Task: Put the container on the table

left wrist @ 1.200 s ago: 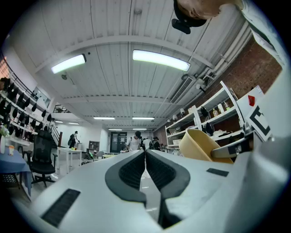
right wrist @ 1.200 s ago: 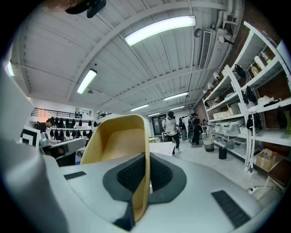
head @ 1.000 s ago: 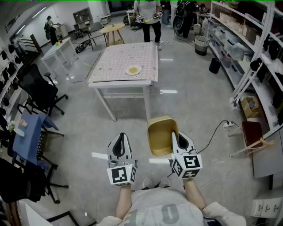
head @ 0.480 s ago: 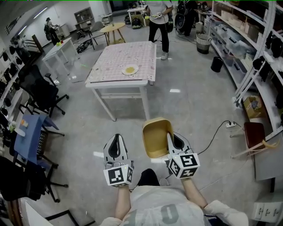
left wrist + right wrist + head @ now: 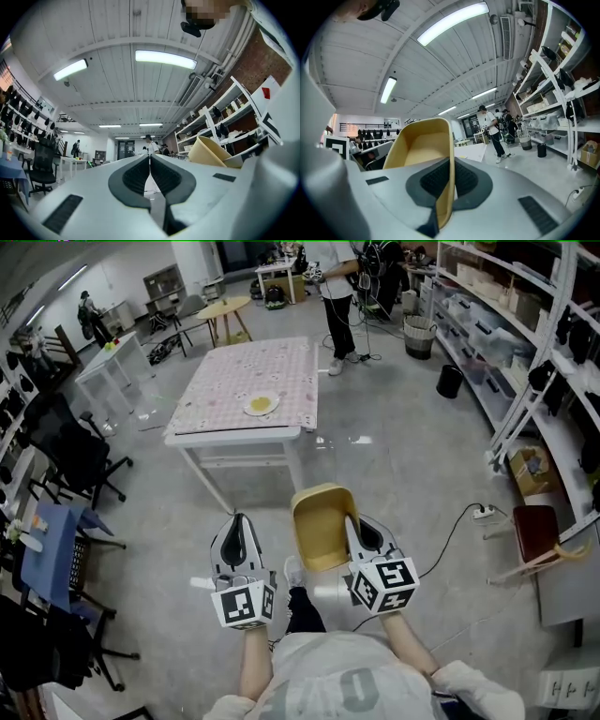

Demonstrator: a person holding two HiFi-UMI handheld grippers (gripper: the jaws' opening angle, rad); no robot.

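Note:
In the head view the yellow container (image 5: pixel 321 526) is held out over the floor, open side up, short of the table (image 5: pixel 225 424). My right gripper (image 5: pixel 359 533) is shut on the container's right wall; in the right gripper view that wall (image 5: pixel 449 187) stands pinched between the dark pads and the tub (image 5: pixel 423 145) rises to the left. My left gripper (image 5: pixel 236 540) is beside it at the left, shut, with nothing in it (image 5: pixel 150 158). The container's rim (image 5: pixel 212 152) shows at the right of the left gripper view. The table has a pink patterned cloth and a small plate (image 5: pixel 261 405).
A person (image 5: pixel 339 296) stands at the table's far end. Metal shelving (image 5: pixel 525 343) runs down the right side, with a cable and power strip (image 5: pixel 483 512) on the floor. Black office chairs (image 5: pixel 70 451) and a blue stand (image 5: pixel 52 540) are at the left.
Both grippers and the container have moved forward toward the table, which now lies nearer in the head view. The person at the far end has stepped to the right.

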